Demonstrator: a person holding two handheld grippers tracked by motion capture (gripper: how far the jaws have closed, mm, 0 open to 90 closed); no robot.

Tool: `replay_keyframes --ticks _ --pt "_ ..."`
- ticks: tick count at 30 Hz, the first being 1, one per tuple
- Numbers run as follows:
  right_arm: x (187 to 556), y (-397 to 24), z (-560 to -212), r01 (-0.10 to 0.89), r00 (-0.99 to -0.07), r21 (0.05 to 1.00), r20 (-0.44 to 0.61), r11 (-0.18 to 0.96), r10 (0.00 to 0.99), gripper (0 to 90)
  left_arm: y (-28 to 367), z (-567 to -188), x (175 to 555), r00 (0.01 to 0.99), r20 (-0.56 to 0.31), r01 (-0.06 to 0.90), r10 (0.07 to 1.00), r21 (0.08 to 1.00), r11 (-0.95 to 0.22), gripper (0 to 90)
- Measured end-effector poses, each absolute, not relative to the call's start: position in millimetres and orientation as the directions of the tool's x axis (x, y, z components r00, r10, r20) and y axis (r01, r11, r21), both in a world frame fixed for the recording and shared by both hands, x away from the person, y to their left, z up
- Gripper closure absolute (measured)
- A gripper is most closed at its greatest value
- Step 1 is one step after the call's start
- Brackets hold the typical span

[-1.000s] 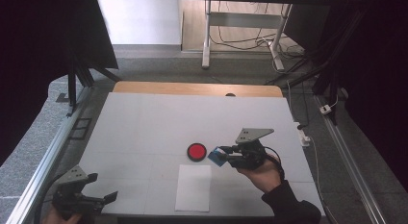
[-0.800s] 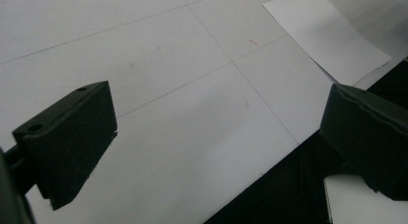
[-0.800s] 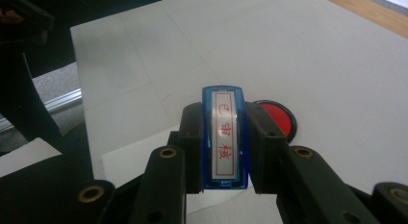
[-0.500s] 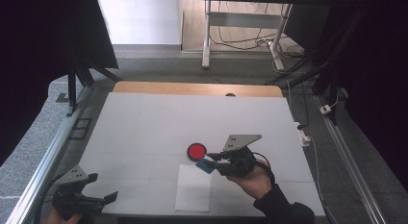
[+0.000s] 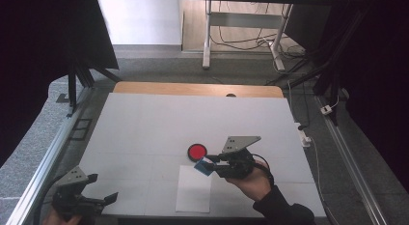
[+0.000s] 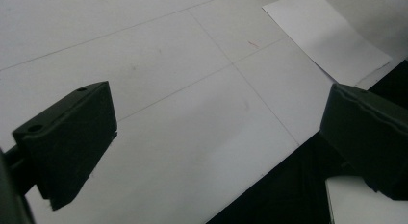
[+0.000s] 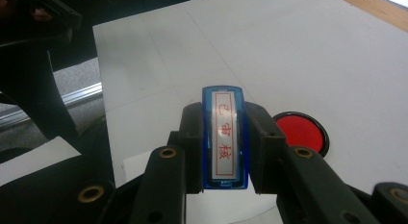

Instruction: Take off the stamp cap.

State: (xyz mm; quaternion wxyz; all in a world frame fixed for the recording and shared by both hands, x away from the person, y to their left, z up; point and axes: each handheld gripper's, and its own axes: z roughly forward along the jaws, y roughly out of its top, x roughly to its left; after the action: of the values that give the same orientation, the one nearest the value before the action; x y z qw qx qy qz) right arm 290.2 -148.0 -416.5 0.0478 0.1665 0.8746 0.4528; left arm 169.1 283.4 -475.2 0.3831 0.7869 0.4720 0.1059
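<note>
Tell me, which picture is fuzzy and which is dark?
High view: soft all over, black at both sides. Left gripper view: its near jaws look dark and blurry. Right gripper view: the blue stamp is sharp, its red letters readable; the red ink pad is clear too.

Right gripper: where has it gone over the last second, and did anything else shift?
The right gripper, shut on the blue stamp, slid left past the red ink pad to the white sheet's top edge. Left gripper, pad and sheet stayed put.
</note>
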Motion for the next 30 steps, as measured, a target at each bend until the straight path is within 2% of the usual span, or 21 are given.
replay_keyframes --ticks 3,11,19,30 --pt "290.0 -148.0 -416.4 0.248 -0.941 0.810 0.070 0.531 0.332 71.7 282.8 -473.5 169.1 0.539 -0.174 0.649 0.824 0.710 -0.274 0.0" --pt "288.6 -147.0 -415.3 0.227 -0.949 0.811 0.059 0.539 0.311 71.8 278.9 -470.2 176.9 0.610 -0.220 0.613 0.761 0.740 -0.278 0.0" --pt "287.4 -146.1 -413.0 0.223 -0.949 0.814 0.056 0.536 0.310 71.8 255.1 -466.4 188.5 0.689 -0.191 0.551 0.700 0.764 -0.334 0.0" --pt "287.8 -146.5 -410.4 0.224 -0.952 0.821 0.068 0.525 0.299 71.7 224.3 -465.3 210.2 0.780 -0.198 0.505 0.594 0.759 -0.410 0.0"
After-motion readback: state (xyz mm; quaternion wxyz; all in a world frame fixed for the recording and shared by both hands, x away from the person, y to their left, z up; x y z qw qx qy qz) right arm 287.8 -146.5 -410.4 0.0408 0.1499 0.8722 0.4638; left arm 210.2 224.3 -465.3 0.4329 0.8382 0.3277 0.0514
